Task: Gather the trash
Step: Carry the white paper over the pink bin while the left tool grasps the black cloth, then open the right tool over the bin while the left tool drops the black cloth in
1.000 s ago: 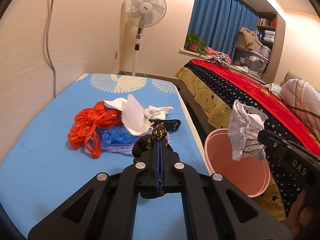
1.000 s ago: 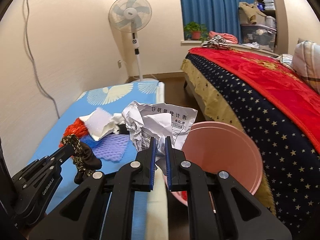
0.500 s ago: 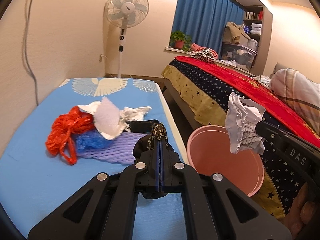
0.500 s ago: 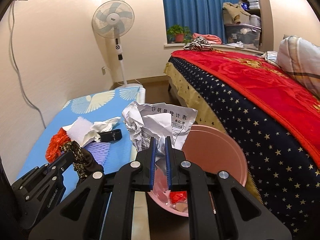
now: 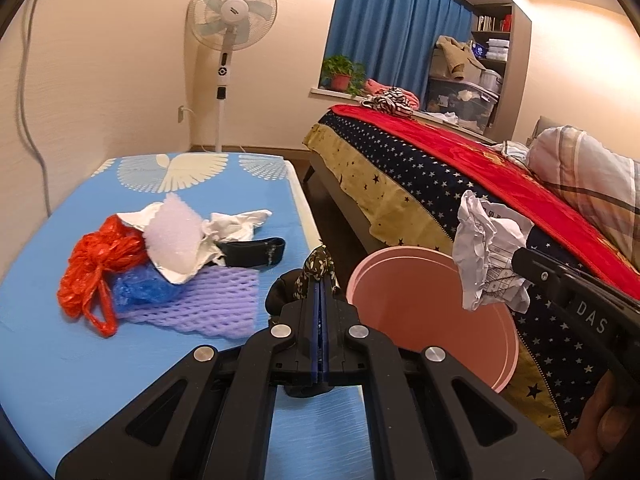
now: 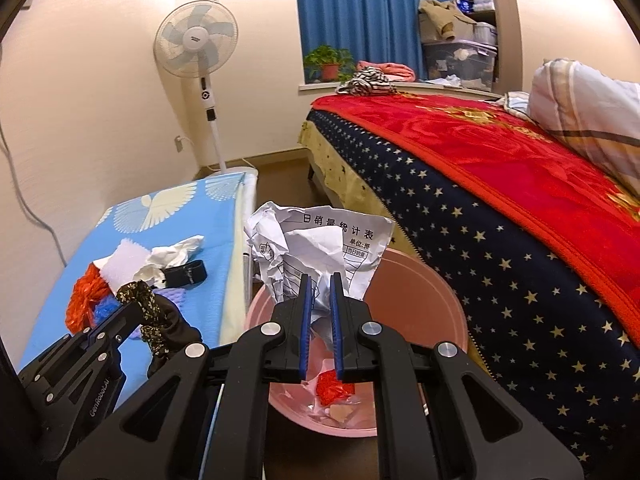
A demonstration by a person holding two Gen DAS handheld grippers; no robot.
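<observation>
My left gripper (image 5: 321, 280) is shut on a dark patterned cloth scrap (image 5: 316, 266), which it holds near the blue mat's right edge; the same scrap (image 6: 148, 312) shows at lower left in the right wrist view. My right gripper (image 6: 320, 280) is shut on a crumpled printed paper (image 6: 316, 240), held above the pink bin (image 6: 420, 292). In the left wrist view that paper (image 5: 486, 252) hangs over the bin (image 5: 424, 312). Red and pale scraps lie in the bin's bottom (image 6: 334, 388).
A trash pile lies on the blue mat (image 5: 48, 360): red plastic bag (image 5: 96, 264), blue bag (image 5: 140, 290), purple foam net (image 5: 208, 304), white wrappers (image 5: 180, 232), black band (image 5: 252, 252). A bed with a star-patterned cover (image 6: 500, 248) flanks the bin. A standing fan (image 5: 232, 20) is at the back.
Both grippers have moved rightward, away from the pile. The paper now hangs over the bin's opening, and the cloth scrap has come to the mat's edge beside the bin.
</observation>
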